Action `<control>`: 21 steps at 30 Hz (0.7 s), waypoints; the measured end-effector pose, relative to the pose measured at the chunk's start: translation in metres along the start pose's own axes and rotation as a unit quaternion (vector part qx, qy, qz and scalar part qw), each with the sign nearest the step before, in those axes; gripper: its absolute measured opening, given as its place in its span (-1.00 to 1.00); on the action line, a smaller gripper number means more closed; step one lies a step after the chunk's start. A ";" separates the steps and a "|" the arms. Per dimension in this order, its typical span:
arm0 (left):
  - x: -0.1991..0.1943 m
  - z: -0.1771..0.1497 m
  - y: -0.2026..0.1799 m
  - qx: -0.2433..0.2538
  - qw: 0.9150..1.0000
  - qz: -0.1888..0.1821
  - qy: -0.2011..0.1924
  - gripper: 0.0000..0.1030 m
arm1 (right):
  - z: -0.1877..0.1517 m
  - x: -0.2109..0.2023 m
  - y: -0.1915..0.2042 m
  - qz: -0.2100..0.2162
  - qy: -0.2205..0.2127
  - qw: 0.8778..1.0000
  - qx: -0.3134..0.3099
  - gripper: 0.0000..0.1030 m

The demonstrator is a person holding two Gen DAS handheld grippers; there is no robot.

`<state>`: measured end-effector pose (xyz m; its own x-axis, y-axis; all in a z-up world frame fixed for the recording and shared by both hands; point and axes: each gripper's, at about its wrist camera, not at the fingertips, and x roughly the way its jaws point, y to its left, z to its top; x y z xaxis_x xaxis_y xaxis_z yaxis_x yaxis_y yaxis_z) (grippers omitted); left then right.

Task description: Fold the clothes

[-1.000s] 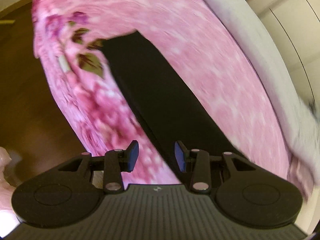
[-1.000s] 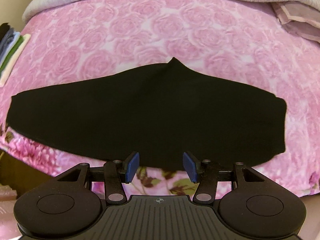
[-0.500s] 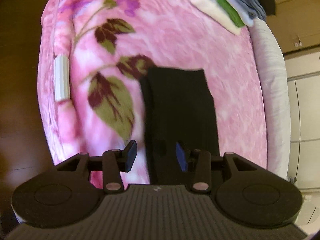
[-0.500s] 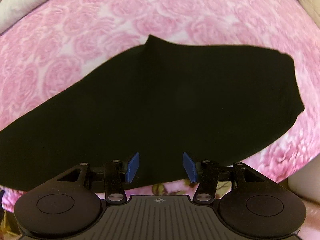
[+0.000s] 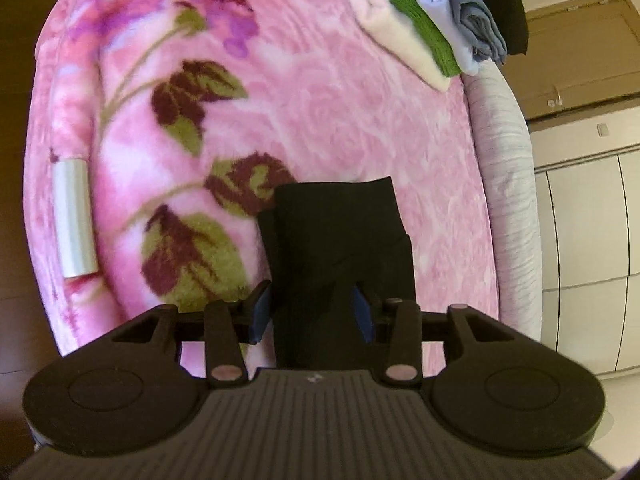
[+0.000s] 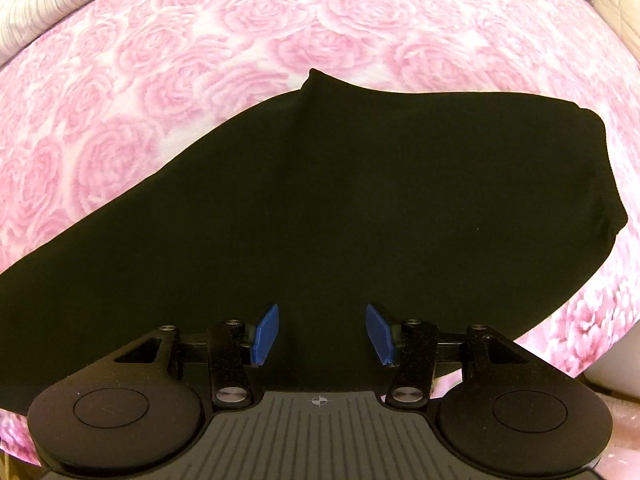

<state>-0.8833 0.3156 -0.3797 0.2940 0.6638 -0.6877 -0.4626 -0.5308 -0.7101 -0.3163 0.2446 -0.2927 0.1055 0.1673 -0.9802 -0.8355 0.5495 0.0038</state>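
A black garment [image 5: 340, 240] lies flat on a pink flowered blanket [image 5: 340, 112]. In the left wrist view I see its narrow end, with a folded layer on top. My left gripper [image 5: 312, 312] hangs low over that end, open, with cloth showing between the blue pads, which do not press on it. In the right wrist view the black garment [image 6: 320, 200] spreads wide across the frame, with a small peak at its far edge. My right gripper [image 6: 322, 334] points steeply down over its near edge, open, nothing clamped.
A stack of folded clothes [image 5: 432, 12] in cream, green, blue and grey sits at the blanket's far end. A grey striped cover [image 5: 508, 184] borders the blanket on the right, with white cabinets [image 5: 588, 220] beyond. A white label [image 5: 76, 220] marks the blanket's left edge above dark floor.
Both grippers have come down closer to the black garment. The left one swung from along the cloth's length to its narrow end and rolled. Neither changed its opening.
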 end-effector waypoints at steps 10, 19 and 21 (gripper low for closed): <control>-0.019 -0.046 -0.084 0.253 0.964 0.050 -0.057 -0.86 | -0.006 0.000 -0.040 0.016 -0.004 1.000 0.003 0.02; -0.032 -0.247 -0.198 0.509 0.857 -0.077 0.008 -0.85 | 0.014 -0.013 -0.143 -0.009 -0.025 0.998 0.052 0.02; -0.010 -0.300 -0.194 0.532 0.840 -0.082 0.067 -0.80 | 0.016 -0.014 -0.163 -0.008 -0.028 0.997 0.065 0.02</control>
<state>-0.5456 0.2537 -0.2800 0.4852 0.5786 -0.6557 -0.8715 0.3812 -0.3085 -0.1730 0.1658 -0.2760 0.1515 0.2002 -0.9680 -0.7571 0.6531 0.0166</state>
